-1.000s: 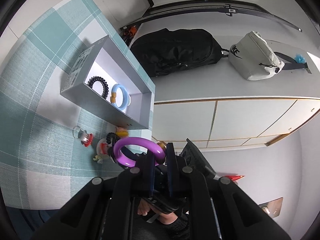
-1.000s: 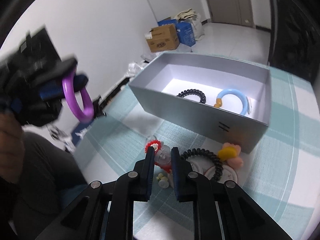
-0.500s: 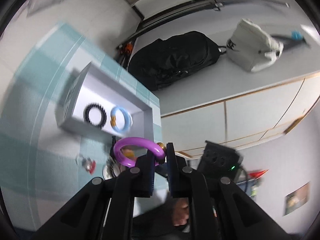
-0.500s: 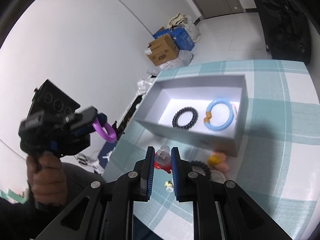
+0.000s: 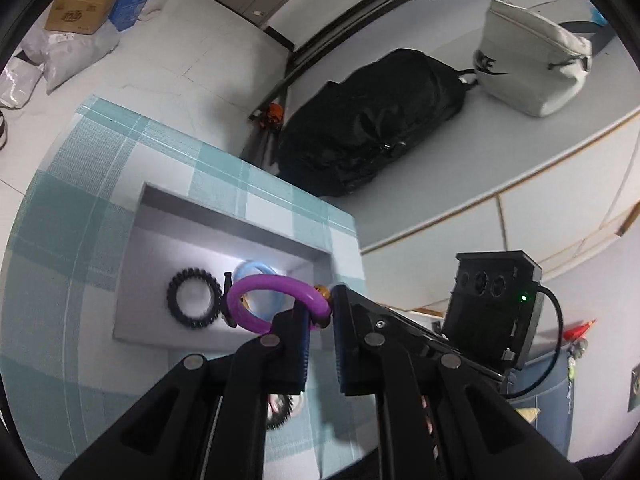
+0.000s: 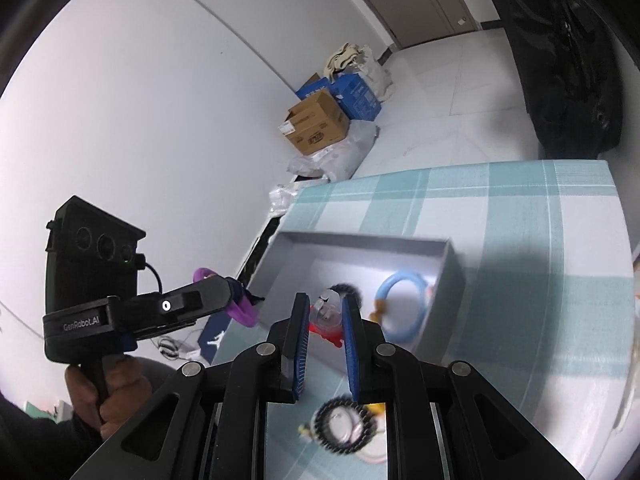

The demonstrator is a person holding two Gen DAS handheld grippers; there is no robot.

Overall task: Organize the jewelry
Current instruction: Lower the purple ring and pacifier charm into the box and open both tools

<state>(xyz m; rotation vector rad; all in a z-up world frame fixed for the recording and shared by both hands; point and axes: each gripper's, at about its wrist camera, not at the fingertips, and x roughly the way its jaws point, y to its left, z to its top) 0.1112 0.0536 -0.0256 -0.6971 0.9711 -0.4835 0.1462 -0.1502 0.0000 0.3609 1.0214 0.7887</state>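
My left gripper is shut on a purple bracelet and holds it above the near wall of the grey box. A black coil bracelet and a light blue bracelet lie inside the box. My right gripper is shut on a clear ring with a red flower trim, raised over the box's near wall. The left gripper with the purple bracelet shows at left in the right wrist view.
On the teal checked cloth below the right gripper lie a black coil bracelet around a white piece and a yellow item. A black backpack and a white bag lie beyond the table. Cardboard boxes stand on the floor.
Both grippers have risen and swung over the grey box. The left still holds the purple bracelet. The right has lifted the red-trimmed ring off the cloth.
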